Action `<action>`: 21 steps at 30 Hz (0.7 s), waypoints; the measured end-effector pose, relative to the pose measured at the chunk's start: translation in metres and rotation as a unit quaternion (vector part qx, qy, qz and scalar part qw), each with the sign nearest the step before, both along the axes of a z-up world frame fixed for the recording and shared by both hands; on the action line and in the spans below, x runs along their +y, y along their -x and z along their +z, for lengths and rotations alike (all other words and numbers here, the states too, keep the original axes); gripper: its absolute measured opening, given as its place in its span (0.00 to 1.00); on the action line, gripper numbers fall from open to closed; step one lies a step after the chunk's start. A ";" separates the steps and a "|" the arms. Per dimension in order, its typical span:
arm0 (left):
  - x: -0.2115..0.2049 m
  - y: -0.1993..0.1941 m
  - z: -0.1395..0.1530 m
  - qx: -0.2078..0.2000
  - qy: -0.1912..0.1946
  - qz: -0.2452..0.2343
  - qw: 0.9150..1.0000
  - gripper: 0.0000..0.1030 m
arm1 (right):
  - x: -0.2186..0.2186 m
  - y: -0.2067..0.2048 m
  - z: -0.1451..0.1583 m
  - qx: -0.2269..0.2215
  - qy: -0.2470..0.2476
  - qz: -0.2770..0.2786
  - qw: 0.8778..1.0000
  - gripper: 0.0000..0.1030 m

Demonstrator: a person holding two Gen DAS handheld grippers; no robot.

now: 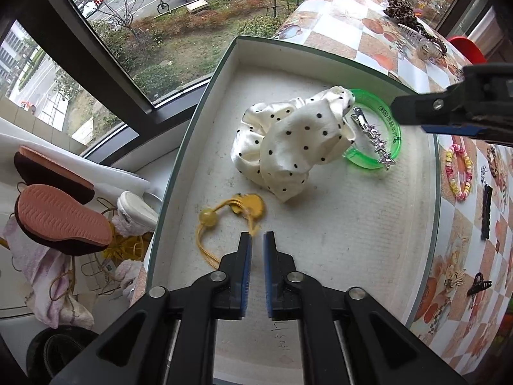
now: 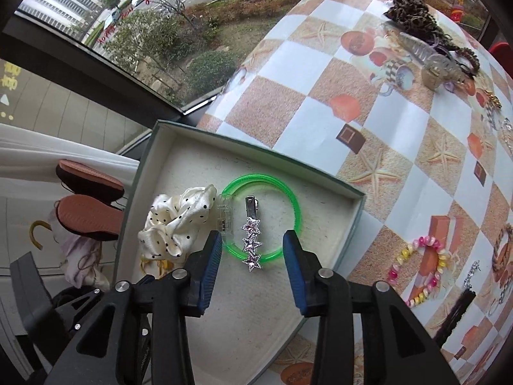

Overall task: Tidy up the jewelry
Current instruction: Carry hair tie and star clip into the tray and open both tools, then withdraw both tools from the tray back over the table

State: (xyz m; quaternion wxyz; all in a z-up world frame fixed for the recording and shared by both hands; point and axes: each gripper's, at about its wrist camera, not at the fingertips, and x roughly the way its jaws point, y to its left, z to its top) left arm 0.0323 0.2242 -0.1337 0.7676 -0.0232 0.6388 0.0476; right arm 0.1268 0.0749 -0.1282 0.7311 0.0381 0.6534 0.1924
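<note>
While its jaws stand wide apart and empty, the right gripper hangs above the box, angled down at the star hair clip, which lies across the green bangle. The polka-dot scrunchie sits just beside the bangle. The left gripper points down over the box floor, jaws nearly together holding nothing, near the yellow hair tie. A beaded bracelet lies outside on the checkered tablecloth.

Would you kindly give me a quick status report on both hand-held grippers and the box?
Left hand-held gripper nearly shut, empty. Right hand-held gripper open above star clip. Clip lies across green bangle inside box. Nothing blocking.
</note>
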 end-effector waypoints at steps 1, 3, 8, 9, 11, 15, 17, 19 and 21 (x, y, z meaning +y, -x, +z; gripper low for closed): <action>-0.003 0.000 0.003 -0.002 -0.005 0.002 1.000 0.99 | -0.003 0.001 0.003 -0.001 -0.003 -0.003 1.000 0.46; -0.005 0.002 0.010 -0.021 -0.022 0.003 1.000 1.00 | -0.008 0.004 0.008 -0.003 -0.007 -0.008 1.000 0.47; -0.011 0.004 0.015 -0.016 -0.018 -0.008 1.000 1.00 | -0.019 0.015 0.016 -0.006 -0.007 -0.019 1.000 0.48; -0.013 0.004 0.017 -0.016 -0.018 -0.009 1.000 1.00 | -0.023 0.017 0.016 -0.005 -0.007 -0.023 1.000 0.52; -0.015 0.007 0.020 -0.015 -0.019 -0.011 1.000 1.00 | -0.033 0.022 0.019 -0.003 -0.009 -0.032 0.999 0.59; -0.021 0.010 0.024 -0.007 -0.026 -0.018 0.999 1.00 | -0.053 0.033 0.024 0.005 -0.008 -0.053 0.999 0.78; -0.028 0.011 0.026 -0.002 -0.032 -0.022 0.999 1.00 | -0.064 0.041 0.027 0.007 -0.006 -0.067 0.998 0.80; -0.034 0.013 0.029 0.001 -0.034 -0.027 0.999 1.00 | -0.078 0.048 0.031 0.008 -0.005 -0.083 0.996 0.80; -0.042 0.015 0.033 0.005 -0.031 -0.034 0.999 1.00 | -0.093 0.055 0.034 0.009 -0.008 -0.098 0.995 0.80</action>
